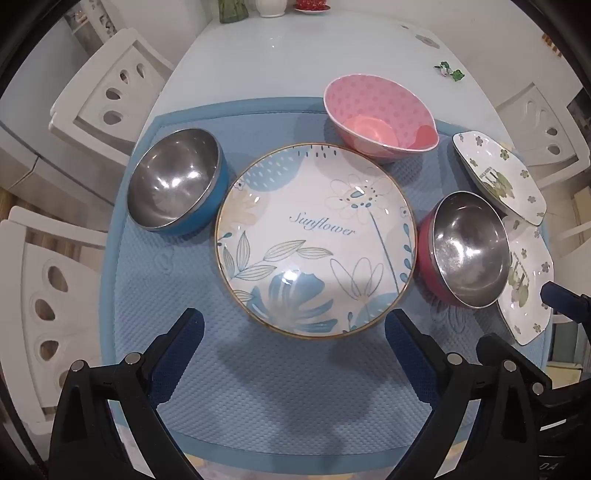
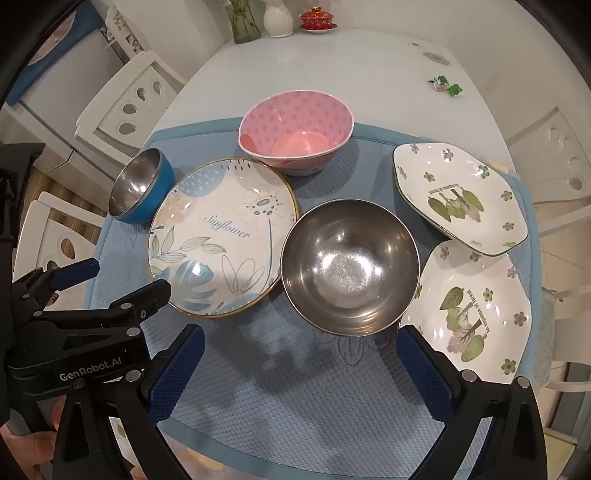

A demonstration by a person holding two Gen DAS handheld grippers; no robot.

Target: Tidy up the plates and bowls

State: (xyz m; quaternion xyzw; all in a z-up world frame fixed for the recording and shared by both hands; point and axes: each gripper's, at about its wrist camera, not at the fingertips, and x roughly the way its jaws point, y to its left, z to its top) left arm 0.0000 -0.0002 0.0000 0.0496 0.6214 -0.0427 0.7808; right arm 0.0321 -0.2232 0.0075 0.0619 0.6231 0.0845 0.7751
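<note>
On the blue mat [image 1: 258, 387] lie a round "Sunflower" plate [image 1: 314, 240] [image 2: 221, 236], a blue steel bowl [image 1: 173, 184] [image 2: 142, 188], a red steel bowl [image 1: 465, 254] [image 2: 349, 266], a pink dotted bowl [image 1: 380, 118] [image 2: 295, 133] and two white flowered plates, one far [image 1: 502, 177] [image 2: 458, 199] and one near [image 1: 528, 280] [image 2: 469, 314]. My left gripper [image 1: 295, 339] is open and empty, just in front of the Sunflower plate; it also shows in the right wrist view [image 2: 125, 275]. My right gripper [image 2: 301, 354] is open and empty, in front of the red steel bowl.
White chairs [image 1: 107, 92] [image 2: 554, 155] stand around the white table [image 2: 332, 74]. At the table's far end are a green glass vase [image 2: 242, 20], a white vase [image 2: 279, 18] and a red lidded cup [image 2: 317, 18]. A small green trinket [image 2: 445, 86] lies far right.
</note>
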